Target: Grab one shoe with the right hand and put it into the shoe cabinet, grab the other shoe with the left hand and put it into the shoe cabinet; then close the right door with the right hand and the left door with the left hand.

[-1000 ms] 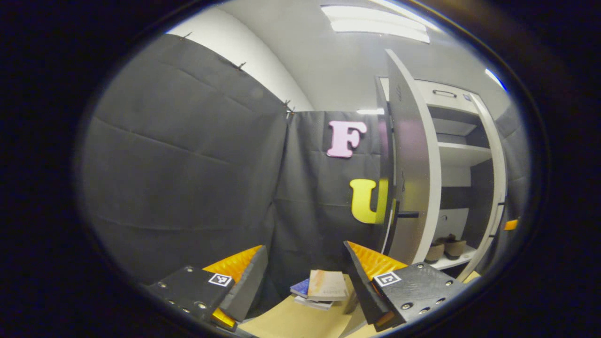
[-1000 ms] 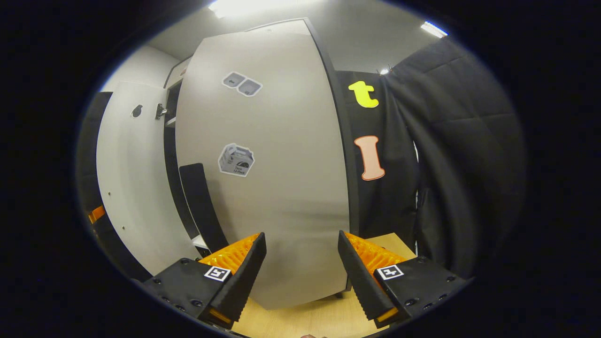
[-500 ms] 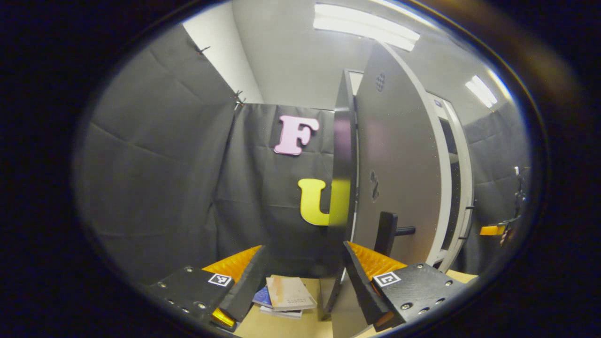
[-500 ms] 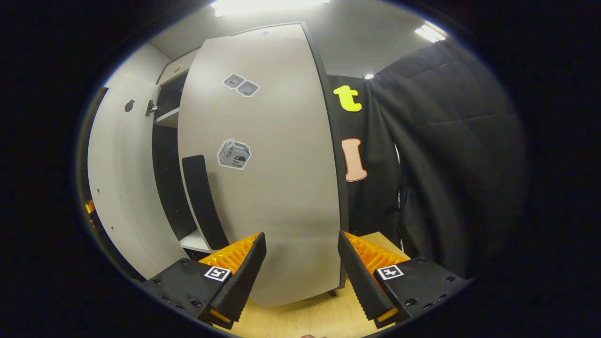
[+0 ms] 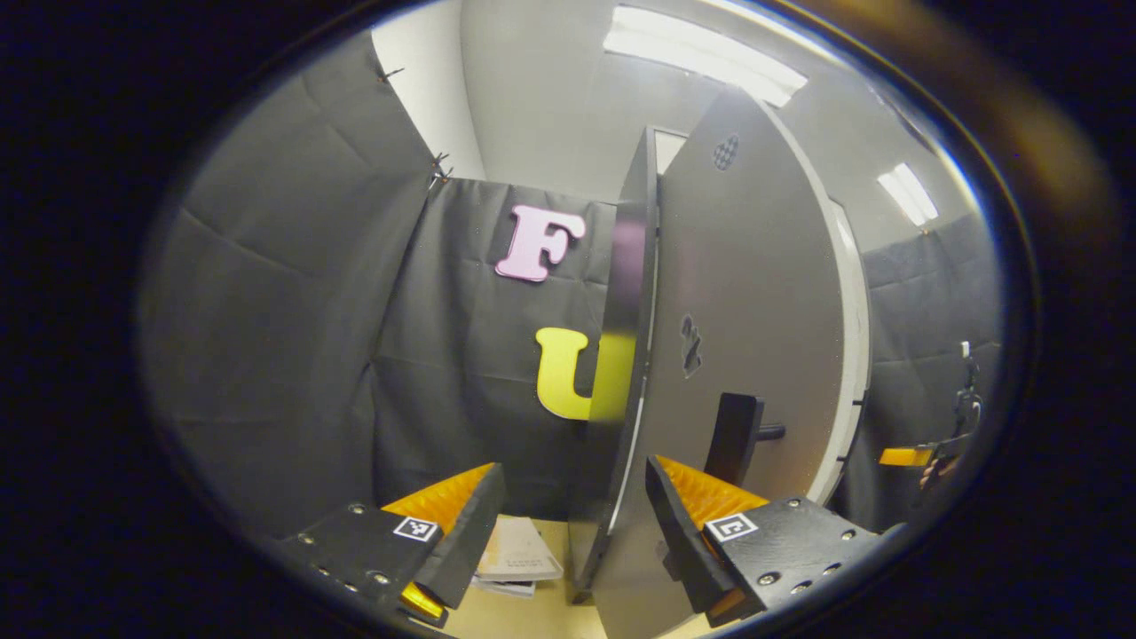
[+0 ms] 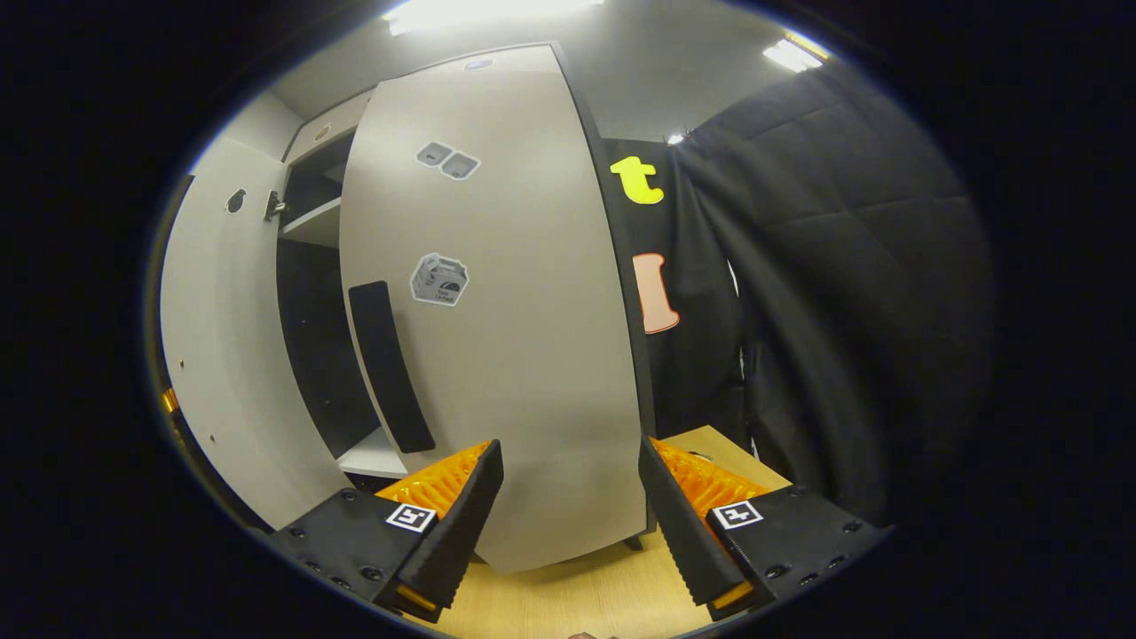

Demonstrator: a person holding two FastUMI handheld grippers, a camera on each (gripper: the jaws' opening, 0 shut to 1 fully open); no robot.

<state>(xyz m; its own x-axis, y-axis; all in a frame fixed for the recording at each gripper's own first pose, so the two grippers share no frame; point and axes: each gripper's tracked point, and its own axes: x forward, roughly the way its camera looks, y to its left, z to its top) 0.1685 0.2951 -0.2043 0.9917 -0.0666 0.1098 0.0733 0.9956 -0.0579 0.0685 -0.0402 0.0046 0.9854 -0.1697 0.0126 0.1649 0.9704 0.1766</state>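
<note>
In the left gripper view the cabinet's grey left door (image 5: pixel 754 293) stands almost edge-on, close in front. Its black handle (image 5: pixel 735 437) juts out just above my right finger. My left gripper (image 5: pixel 572 532) is open, with the door's lower edge between its fingers; I cannot tell whether they touch it. In the right gripper view the right door (image 6: pixel 515 337), with stickers and a long black handle (image 6: pixel 390 364), stands partly open. My right gripper (image 6: pixel 568 524) is open right in front of its lower part, holding nothing. The left door's inner face (image 6: pixel 222 355) shows beyond a dark gap.
A small stack of books (image 5: pixel 516 557) lies on the wooden table (image 6: pixel 577 595) left of the left door. A white shelf (image 6: pixel 311 222) shows inside the cabinet. The other gripper (image 5: pixel 905 456) and a hand peek in at the far right.
The left door has swung toward shut, and the left gripper has come round to its outer face, so the shelves and shoes have passed from sight. The right gripper shifted slightly, showing more of the dark gap.
</note>
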